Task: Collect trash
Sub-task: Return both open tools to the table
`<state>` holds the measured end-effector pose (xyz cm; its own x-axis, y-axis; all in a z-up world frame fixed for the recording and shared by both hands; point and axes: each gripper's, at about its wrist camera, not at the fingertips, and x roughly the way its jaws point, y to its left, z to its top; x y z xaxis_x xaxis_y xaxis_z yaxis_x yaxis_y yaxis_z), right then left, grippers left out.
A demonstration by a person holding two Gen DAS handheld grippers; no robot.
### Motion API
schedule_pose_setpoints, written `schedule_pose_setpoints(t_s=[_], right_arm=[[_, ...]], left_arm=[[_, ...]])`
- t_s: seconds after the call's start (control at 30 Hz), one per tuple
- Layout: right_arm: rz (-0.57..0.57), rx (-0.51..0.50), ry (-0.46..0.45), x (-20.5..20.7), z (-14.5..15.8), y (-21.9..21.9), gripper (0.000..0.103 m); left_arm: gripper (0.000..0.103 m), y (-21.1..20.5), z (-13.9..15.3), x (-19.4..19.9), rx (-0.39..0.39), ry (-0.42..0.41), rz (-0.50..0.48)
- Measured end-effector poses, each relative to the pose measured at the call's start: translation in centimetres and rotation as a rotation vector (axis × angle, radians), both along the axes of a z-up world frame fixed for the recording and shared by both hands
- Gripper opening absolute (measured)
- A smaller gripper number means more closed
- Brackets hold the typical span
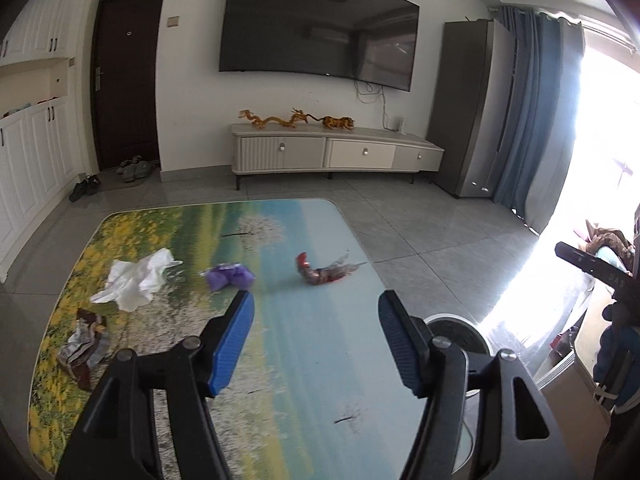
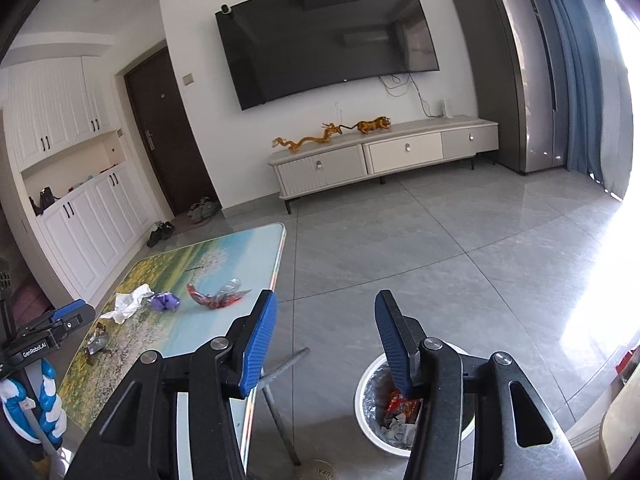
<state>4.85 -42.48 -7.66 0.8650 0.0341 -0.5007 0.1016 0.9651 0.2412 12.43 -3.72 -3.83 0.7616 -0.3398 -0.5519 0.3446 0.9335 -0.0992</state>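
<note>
Trash still litters your table (image 1: 304, 380): left to right, a crinkled foil wrapper (image 1: 86, 346), crumpled white tissue (image 1: 134, 280), a purple wad (image 1: 230, 276) and a glossy red wrapper (image 1: 322, 272). Some wrappers already sit in the lined bin (image 2: 374, 396). Your left gripper (image 1: 316, 312) and right gripper (image 2: 326, 312) are spread, empty.

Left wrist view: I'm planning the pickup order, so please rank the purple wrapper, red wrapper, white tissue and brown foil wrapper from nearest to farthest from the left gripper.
1. purple wrapper, just beyond the left fingertip of the left gripper.
2. red wrapper, ahead, mid-table.
3. white tissue, farther left.
4. brown foil wrapper, far left, near the table edge.
</note>
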Motion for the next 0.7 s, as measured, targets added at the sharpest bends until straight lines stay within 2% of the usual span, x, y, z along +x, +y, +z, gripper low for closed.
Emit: schedule_pose_setpoints(t_s=[0.37,0.57,0.7], right_arm=[[0.120,-0.028,-0.049,-0.5,3.4,7.1,0.053],[0.178,-0.050,-0.039,1.1,3.5,10.0,0.053],[0.210,-0.064,-0.009,3.4,2.7,11.3,0.055]], left_arm=[[0.065,14.1,0.6,-4.1,0.003,-0.052,0.196],[0.065,20.0,-0.9,-3.7,0.015,-0.014,0.290],[0.065,22.7,-2.6,-1.9,0.020,0.037,0.327]])
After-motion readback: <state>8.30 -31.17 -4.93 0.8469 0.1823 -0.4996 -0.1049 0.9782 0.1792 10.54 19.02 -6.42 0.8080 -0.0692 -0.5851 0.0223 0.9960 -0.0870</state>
